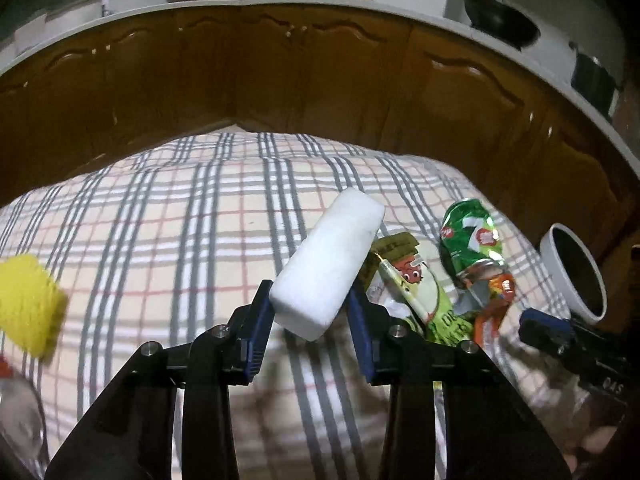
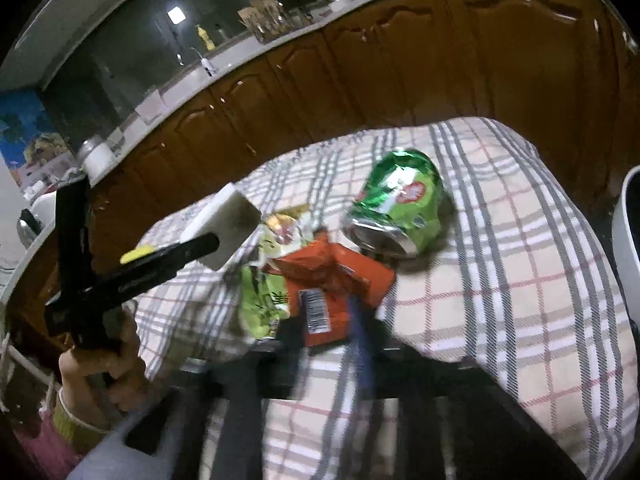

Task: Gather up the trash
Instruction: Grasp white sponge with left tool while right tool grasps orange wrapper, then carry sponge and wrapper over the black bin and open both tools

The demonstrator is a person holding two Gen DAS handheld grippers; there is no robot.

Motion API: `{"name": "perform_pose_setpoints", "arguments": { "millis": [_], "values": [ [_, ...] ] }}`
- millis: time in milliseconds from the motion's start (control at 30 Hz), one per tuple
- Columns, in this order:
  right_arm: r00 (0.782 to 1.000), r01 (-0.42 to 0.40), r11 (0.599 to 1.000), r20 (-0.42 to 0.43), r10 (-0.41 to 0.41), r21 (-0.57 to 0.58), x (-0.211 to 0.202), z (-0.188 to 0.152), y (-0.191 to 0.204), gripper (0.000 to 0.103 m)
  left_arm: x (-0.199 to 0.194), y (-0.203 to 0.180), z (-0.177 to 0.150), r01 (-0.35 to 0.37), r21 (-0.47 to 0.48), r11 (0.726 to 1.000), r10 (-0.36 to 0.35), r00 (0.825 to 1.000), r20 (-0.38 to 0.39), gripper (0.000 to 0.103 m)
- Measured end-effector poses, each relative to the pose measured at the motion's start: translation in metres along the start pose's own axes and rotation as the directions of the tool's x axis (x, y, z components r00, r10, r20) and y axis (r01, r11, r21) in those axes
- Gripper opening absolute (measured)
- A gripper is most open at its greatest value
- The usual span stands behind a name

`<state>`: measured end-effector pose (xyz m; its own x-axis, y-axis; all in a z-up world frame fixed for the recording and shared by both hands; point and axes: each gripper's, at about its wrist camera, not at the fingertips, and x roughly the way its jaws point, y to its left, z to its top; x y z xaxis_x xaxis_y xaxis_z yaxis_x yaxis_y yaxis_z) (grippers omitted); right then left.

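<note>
Glossy brown kitchen cabinets curve behind a plaid-clothed table. A white bin stands at its right edge. Mid-table lie a crushed green soda can, an orange wrapper and a green snack packet, touching. The left gripper clamps a white foam block, lifted off the cloth. The right gripper is blurred; its grip cannot be judged.

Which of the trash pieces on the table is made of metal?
The crushed green can, lying on its side on the checked cloth. The orange wrapper and the green wrapper beside it are flat foil or plastic packets.
</note>
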<state>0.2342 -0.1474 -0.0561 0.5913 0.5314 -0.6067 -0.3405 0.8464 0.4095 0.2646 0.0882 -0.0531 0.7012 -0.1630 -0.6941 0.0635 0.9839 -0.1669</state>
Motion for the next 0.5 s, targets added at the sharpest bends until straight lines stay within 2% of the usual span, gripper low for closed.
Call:
{"name": "perform_pose_setpoints", "arguments": {
  "millis": [33,100,267,333,367,400,500],
  "values": [
    [1.0,-0.007,1.0,0.009,0.007,-0.004,0.0,0.001,0.002,0.065,-0.006,0.003,-0.002,0.0,-0.012,1.0,0.0,1.0,0.007,0.035],
    [0.999,0.011,1.0,0.031,-0.01,-0.024,0.0,0.005,0.009,0.065,-0.014,0.007,-0.005,-0.006,-0.031,1.0,0.006,1.0,0.017,0.035],
    [0.999,0.046,0.997,0.013,-0.045,-0.066,0.024,0.015,0.015,0.065,-0.026,0.008,-0.012,0.016,-0.05,0.999,-0.014,1.0,0.025,0.035],
    [0.998,0.054,0.996,-0.016,-0.055,-0.072,0.038,0.017,0.013,0.053,-0.03,0.005,-0.014,0.023,-0.048,0.999,-0.022,0.999,0.026,0.035],
    [0.997,0.062,0.995,-0.029,-0.065,-0.075,0.042,0.017,0.01,0.025,-0.032,0.003,-0.015,0.028,-0.048,0.998,-0.027,0.999,0.026,0.035],
    [0.996,0.076,0.994,-0.04,-0.079,-0.077,0.046,0.016,0.009,0.007,-0.034,0.002,-0.016,0.031,-0.049,0.998,-0.03,0.999,0.026,0.035],
    [0.996,0.077,0.995,-0.032,-0.079,-0.062,0.038,0.012,0.005,0.004,-0.039,-0.008,-0.019,0.046,-0.043,0.998,-0.045,0.999,0.031,0.035]
  ]
}}
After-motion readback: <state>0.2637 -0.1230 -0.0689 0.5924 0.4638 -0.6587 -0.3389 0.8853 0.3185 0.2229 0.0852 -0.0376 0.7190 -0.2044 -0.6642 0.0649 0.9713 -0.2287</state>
